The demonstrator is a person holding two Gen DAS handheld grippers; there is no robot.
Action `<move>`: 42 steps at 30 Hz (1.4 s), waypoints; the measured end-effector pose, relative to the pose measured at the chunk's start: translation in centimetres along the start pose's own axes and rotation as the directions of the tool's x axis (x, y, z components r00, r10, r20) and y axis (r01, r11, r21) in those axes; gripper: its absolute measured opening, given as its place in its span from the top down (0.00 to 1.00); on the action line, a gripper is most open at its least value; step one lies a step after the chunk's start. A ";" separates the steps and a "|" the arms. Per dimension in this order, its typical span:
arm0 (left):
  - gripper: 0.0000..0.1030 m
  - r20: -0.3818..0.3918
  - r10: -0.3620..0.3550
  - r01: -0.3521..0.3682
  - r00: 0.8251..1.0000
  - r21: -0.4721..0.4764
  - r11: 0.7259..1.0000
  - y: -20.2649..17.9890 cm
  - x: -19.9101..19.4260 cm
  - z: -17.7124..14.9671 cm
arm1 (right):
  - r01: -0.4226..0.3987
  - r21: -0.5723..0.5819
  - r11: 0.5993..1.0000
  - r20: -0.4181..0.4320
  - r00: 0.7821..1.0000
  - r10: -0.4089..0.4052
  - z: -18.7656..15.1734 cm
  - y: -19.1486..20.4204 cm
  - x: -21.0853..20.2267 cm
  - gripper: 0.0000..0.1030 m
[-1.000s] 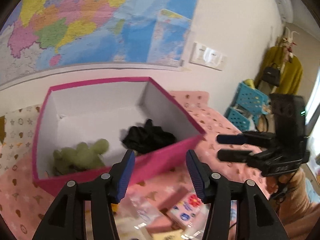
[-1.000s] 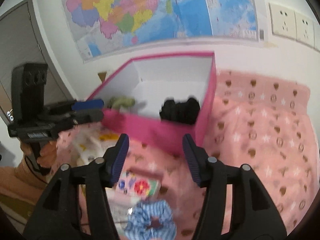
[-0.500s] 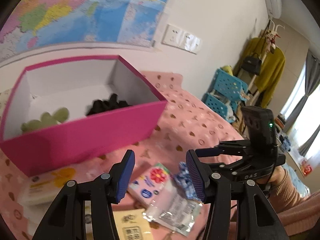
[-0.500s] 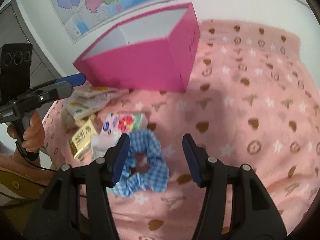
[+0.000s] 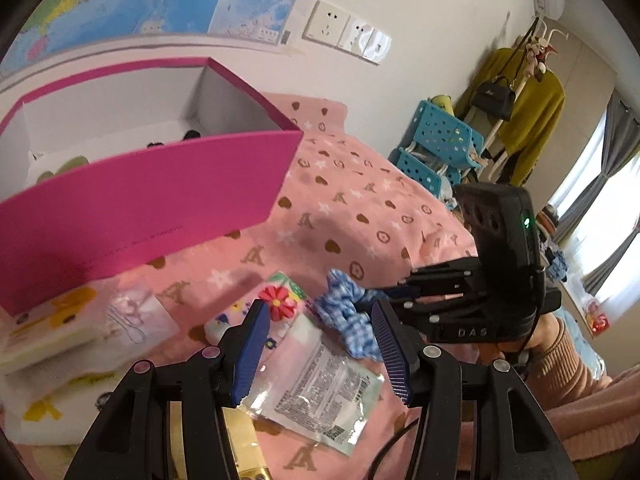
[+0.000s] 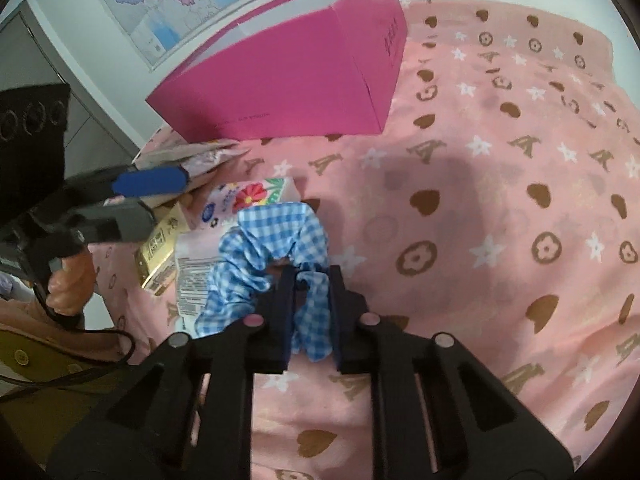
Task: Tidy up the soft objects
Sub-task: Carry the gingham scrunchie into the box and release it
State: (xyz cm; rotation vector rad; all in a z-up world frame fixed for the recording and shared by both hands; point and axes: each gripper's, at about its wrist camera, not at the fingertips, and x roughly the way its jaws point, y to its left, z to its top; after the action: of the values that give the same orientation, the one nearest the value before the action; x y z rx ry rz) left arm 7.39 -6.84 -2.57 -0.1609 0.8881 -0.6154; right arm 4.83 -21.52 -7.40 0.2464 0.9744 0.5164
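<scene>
Your right gripper (image 6: 308,288) is closing its jaws on the near loop of the blue gingham scrunchie (image 6: 276,240) on the pink cloth (image 6: 500,208), pink box (image 6: 288,80) at 12 o'clock beyond it; left gripper (image 5: 320,332) half-open, empty.

The scrunchie (image 6: 276,240) lies on the bed (image 6: 500,200) in front of the box (image 6: 288,80), touching packets (image 6: 192,276) on its left.
</scene>
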 end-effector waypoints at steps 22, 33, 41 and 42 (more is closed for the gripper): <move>0.63 0.089 -0.029 0.026 0.996 0.029 0.999 0.1 -2.1 3.9 | 0.036 -0.211 0.977 0.209 0.978 0.009 9.4 6.1 -4.3 0.86; 0.67 0.151 0.036 -0.032 0.988 -0.028 0.999 3.2 -3.1 8.8 | 0.065 -0.240 0.969 0.243 0.970 -0.005 15.8 6.6 -3.7 0.86; 0.67 0.130 0.101 -0.093 0.986 -0.068 0.993 5.6 -2.2 11.1 | 0.105 -0.214 0.971 0.200 0.978 -0.062 18.4 5.4 -1.2 0.86; 0.67 0.124 0.106 -0.097 0.987 -0.077 0.992 6.0 -2.0 11.4 | 0.106 -0.210 0.972 0.188 0.980 -0.067 18.6 5.1 -0.8 0.86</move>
State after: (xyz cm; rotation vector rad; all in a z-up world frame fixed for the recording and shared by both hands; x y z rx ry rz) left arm 17.78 -2.17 3.67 -0.2151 0.7894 -0.4739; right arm 18.50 -17.03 5.52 0.0505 0.7422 0.5077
